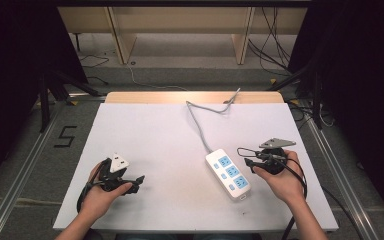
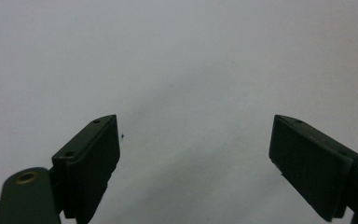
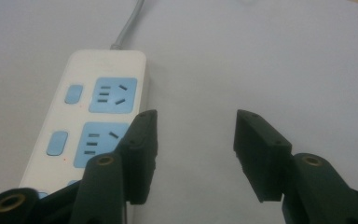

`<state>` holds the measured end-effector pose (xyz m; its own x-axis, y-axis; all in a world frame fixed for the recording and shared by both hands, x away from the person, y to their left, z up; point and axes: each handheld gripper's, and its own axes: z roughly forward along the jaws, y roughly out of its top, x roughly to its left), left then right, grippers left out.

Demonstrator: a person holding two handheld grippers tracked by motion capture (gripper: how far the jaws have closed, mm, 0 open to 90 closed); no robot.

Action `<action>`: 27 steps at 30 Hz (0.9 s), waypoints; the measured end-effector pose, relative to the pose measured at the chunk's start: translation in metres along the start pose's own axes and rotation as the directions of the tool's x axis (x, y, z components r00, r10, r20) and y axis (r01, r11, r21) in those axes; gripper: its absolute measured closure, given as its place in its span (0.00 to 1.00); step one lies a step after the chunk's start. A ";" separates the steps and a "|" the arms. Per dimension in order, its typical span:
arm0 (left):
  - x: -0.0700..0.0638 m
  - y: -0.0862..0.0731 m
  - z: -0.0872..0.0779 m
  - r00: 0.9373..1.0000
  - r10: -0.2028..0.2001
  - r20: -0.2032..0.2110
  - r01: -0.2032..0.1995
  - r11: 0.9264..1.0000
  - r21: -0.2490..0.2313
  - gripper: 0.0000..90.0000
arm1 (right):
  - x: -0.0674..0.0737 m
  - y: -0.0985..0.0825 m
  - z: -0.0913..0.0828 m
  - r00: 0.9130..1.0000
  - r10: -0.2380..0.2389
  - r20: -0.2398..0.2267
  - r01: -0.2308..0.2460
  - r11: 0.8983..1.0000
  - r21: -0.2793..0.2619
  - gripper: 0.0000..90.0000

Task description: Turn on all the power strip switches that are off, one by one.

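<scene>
At about 8 o'clock on the white table (image 1: 155, 135), the left gripper (image 1: 139, 181) rests in the person's hand, jaws spread wide over bare surface with nothing between them. At 4 o'clock lies the white power strip (image 1: 228, 174), its grey cord (image 1: 198, 126) running toward 12 o'clock. Just beside the strip's right edge, the right gripper (image 3: 195, 140) stands wide open and empty. The step looks like an approach to the strip; next the right jaws must straddle its body and close.
</scene>
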<state>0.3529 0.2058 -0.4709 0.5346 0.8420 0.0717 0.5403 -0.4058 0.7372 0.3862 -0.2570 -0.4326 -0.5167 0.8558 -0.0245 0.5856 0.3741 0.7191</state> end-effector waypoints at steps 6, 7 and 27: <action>0.001 0.000 0.000 1.000 -0.001 -0.004 0.001 1.000 0.001 0.18 | -0.003 -0.008 0.003 1.000 -0.016 0.013 0.017 0.999 -0.048 0.50; 0.001 -0.001 0.000 1.000 -0.001 -0.004 0.001 1.000 0.001 0.18 | -0.003 -0.010 0.004 1.000 -0.013 0.013 0.014 0.998 -0.056 0.49; 0.002 -0.001 0.002 1.000 -0.009 0.007 0.009 1.000 0.005 0.17 | 0.005 -0.034 0.007 0.999 -0.004 0.040 0.011 0.983 -0.185 0.46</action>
<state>0.3542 0.2070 -0.4732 0.5347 0.8429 0.0604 0.5480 -0.4003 0.7345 0.3683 -0.2633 -0.4622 -0.4935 0.8680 -0.0546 0.4543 0.3108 0.8349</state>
